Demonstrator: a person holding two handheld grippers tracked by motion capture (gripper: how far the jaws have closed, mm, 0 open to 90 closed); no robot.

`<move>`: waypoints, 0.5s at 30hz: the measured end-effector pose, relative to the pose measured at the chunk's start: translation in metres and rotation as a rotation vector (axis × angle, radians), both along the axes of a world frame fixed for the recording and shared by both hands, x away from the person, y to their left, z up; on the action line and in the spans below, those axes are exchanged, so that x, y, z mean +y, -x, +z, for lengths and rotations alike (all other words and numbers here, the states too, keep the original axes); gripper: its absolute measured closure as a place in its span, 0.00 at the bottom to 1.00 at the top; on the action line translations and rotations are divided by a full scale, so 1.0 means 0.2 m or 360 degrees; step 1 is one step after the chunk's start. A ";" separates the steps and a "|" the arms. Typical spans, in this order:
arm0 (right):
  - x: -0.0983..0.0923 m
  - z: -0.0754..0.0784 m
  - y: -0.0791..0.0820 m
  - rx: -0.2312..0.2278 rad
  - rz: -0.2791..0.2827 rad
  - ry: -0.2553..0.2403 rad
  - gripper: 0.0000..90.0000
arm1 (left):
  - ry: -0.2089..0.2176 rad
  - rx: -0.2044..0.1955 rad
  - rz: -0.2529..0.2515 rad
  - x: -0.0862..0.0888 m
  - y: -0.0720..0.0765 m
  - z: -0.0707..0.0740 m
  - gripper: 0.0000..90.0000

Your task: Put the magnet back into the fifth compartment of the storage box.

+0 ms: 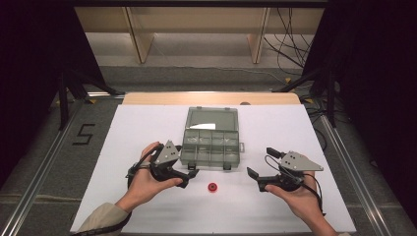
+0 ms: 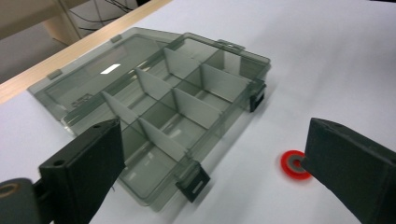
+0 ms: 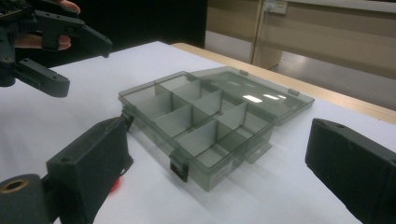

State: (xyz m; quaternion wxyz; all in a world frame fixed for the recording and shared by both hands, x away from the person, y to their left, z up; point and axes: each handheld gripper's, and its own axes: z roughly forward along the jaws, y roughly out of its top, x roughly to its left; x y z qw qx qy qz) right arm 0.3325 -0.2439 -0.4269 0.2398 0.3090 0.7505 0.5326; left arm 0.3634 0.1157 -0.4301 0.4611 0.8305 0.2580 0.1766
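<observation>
In the high view, the two hands sit closest, at the bottom. The left hand-held gripper [image 1: 189, 175] has its jaws spread apart with nothing in them. The right hand-held gripper [image 1: 263, 169] is also spread wide and holds nothing. Between them, on the white bench [image 1: 137, 128], lies one small red plastic ring with a grey middle [image 1: 212, 187]. It is near the left hand-held gripper and touches nothing. Just behind it sits one see-through grey plastic box with little walls inside [image 1: 210, 147]. Its flat lid [image 1: 212, 119] is flipped open and lies back on the bench.

In the left gripper view, the two black jaws stand far apart at the bottom. The red ring [image 2: 293, 164] peeks out just beside the right-hand jaw. The grey box [image 2: 173, 126] is to the left, with two dark clips on its front. I count eight little rooms, and they look bare.

In the right gripper view, the two black jaws are wide apart too. The grey box [image 3: 201, 130] is between and beyond them. A bit of red [image 3: 116, 183] shows by the left-hand jaw.

I think the ring is light, hard and smooth, so it may slide or roll away. It lies very flat, so pinching it by its outer edges from above looks best.
</observation>
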 end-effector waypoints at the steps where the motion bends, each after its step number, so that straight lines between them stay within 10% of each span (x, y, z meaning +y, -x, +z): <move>1: 0.00 0.00 0.00 -0.0003 0.0029 -0.0015 0.08 | -0.0015 0.0011 -0.0028 -0.01 0.01 0.00 0.06; 15: -0.01 0.00 0.09 -0.0029 0.0058 -0.0029 0.09 | -0.0267 0.0130 -0.0291 -0.17 0.03 -0.02 0.18</move>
